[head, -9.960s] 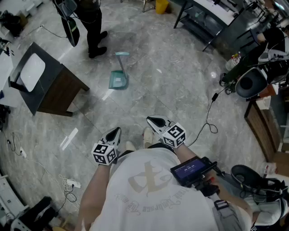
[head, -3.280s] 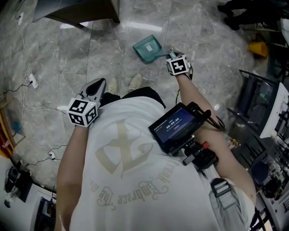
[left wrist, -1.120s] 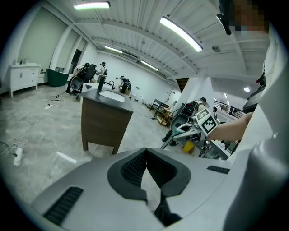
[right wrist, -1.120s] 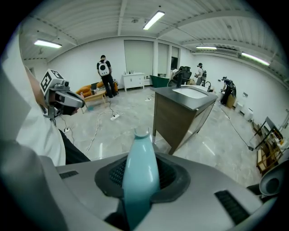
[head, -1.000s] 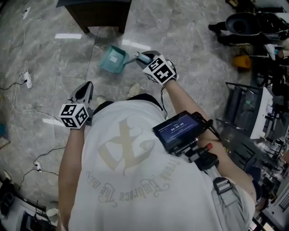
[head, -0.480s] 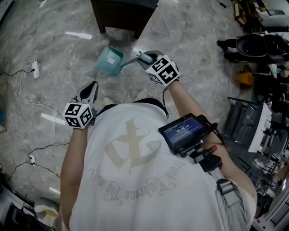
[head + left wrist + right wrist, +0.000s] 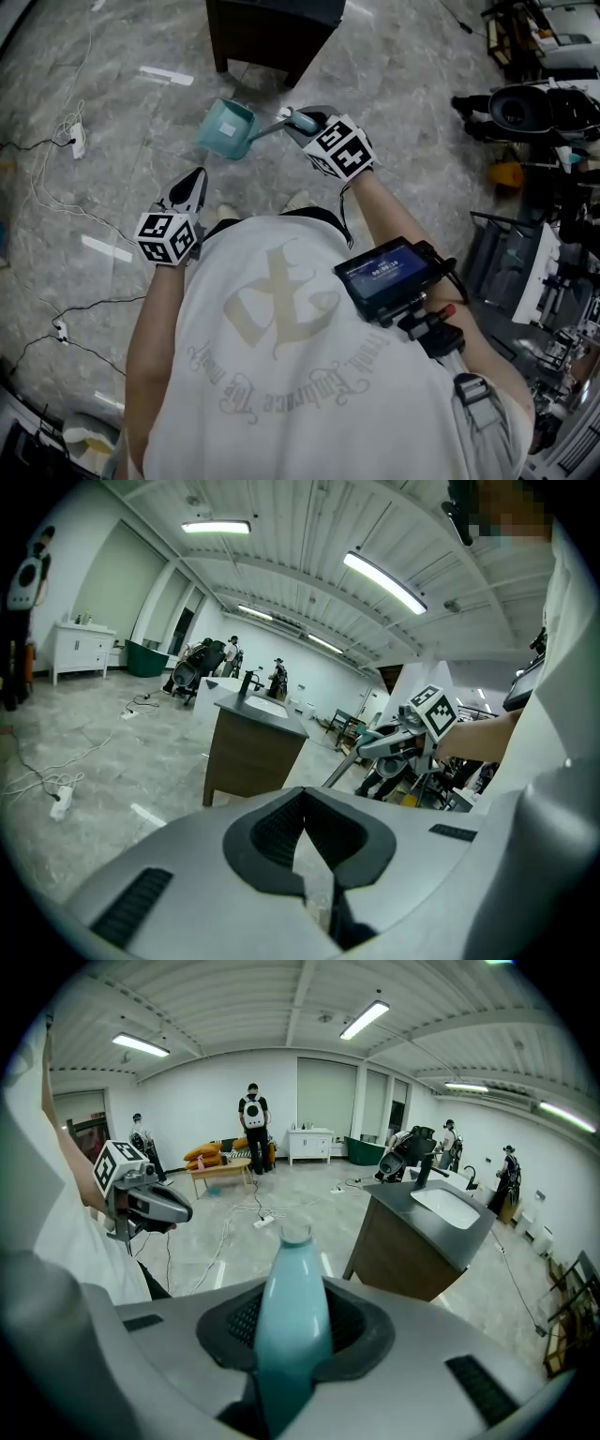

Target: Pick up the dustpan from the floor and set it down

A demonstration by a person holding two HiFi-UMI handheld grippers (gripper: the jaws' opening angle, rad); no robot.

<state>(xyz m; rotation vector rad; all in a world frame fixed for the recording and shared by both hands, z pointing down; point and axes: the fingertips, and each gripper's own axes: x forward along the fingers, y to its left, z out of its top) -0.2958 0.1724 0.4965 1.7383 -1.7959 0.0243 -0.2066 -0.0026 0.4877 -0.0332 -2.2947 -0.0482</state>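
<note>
Comparing the head view with a second ago, the teal plastic dustpan (image 7: 228, 128) now hangs tilted from the right gripper (image 7: 298, 119). Those jaws remain clamped on the end of its long handle (image 7: 267, 127). The dark wooden cabinet (image 7: 272, 28) has drawn closer and now stands just beyond the pan. On this evidence the pick-up looks complete and the carry under way, with the set-down outstanding. The left gripper (image 7: 195, 176) rides beside the person's hip over the grey marble floor (image 7: 122, 103), pointed and empty. In the left gripper view its pads meet at the tips with nothing between them. The right gripper and a length of grey shaft show to the right, but the pan is cut off behind the gripper's own body. In the right gripper view the teal grip stands pinched between the jaws and fills the gap. The pan lies hidden below the housing, so its clearance from the floor cannot be confirmed there. No view shows an intended resting place.
</note>
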